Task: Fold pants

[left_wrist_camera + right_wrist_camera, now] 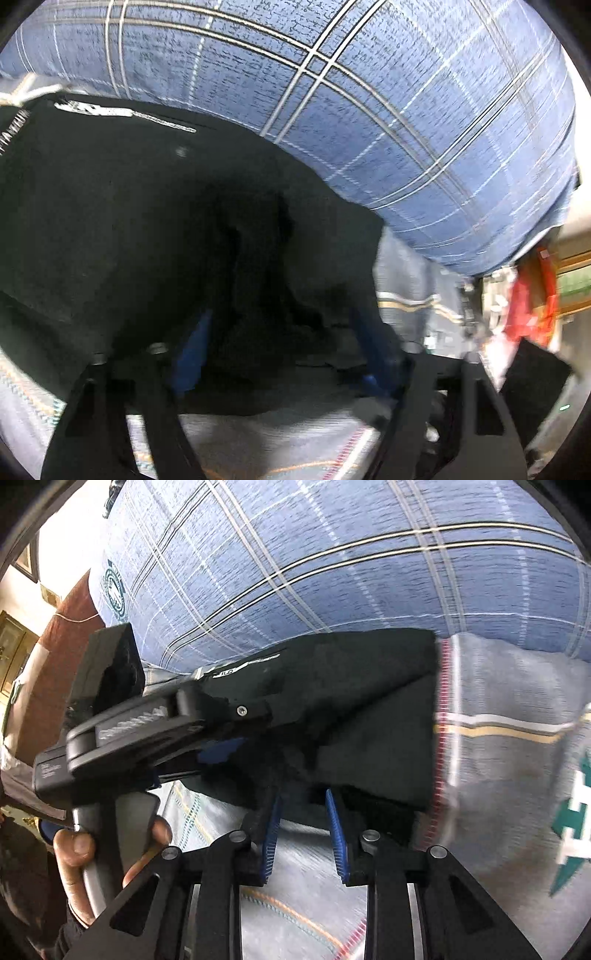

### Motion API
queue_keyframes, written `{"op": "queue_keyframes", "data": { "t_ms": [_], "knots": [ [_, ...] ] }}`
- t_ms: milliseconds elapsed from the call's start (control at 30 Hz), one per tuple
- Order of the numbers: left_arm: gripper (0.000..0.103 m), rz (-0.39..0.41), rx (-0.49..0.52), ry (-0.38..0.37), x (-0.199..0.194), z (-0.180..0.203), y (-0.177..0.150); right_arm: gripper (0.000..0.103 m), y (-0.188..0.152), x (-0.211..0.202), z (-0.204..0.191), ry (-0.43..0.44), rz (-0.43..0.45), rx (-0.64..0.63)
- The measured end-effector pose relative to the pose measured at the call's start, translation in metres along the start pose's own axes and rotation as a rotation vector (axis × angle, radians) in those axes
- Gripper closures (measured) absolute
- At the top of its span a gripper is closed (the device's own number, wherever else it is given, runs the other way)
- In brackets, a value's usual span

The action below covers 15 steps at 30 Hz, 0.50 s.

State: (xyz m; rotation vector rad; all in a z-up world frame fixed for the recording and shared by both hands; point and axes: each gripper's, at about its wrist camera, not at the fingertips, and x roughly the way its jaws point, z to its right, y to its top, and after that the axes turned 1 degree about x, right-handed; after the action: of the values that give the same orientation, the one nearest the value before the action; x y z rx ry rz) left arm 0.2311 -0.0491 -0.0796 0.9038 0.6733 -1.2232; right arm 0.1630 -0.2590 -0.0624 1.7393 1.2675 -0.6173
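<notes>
The black pants [155, 229] lie on a grey patterned cloth [280, 439] on the bed; a white logo [94, 109] shows near their far edge. My left gripper [280, 354] has its blue pads apart, with a bunched fold of black fabric between them; whether they pinch it is unclear. In the right wrist view the pants [369, 716] are a folded dark slab, and the left gripper [218, 753] reaches onto them from the left. My right gripper [304, 834] is open at the pants' near edge, blue pads [338, 834] apart.
A blue plaid bedcover [388, 110] fills the background in both views [332, 561]. A grey towel with gold and teal stripes [509, 738] lies right of the pants. Red cloth and clutter [528, 306] sit beyond the bed's right edge. A hand [81, 864] holds the left gripper's handle.
</notes>
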Motion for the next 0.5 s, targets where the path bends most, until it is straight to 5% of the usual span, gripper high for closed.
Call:
{"op": "queue_keyframes", "data": {
  "t_ms": [100,200,500],
  "knots": [
    [0.08,0.016,0.017,0.036,-0.005,-0.003,-0.003,0.077,0.002,-0.005,0.004,0.005,0.018,0.024],
    [0.09,0.043,0.032,0.041,-0.009,-0.005,-0.006,0.077,0.002,-0.005,0.003,-0.02,0.021,0.028],
    [0.096,0.172,0.204,0.194,-0.033,0.022,-0.019,0.075,0.006,-0.013,0.006,-0.032,0.063,0.069]
  ]
}}
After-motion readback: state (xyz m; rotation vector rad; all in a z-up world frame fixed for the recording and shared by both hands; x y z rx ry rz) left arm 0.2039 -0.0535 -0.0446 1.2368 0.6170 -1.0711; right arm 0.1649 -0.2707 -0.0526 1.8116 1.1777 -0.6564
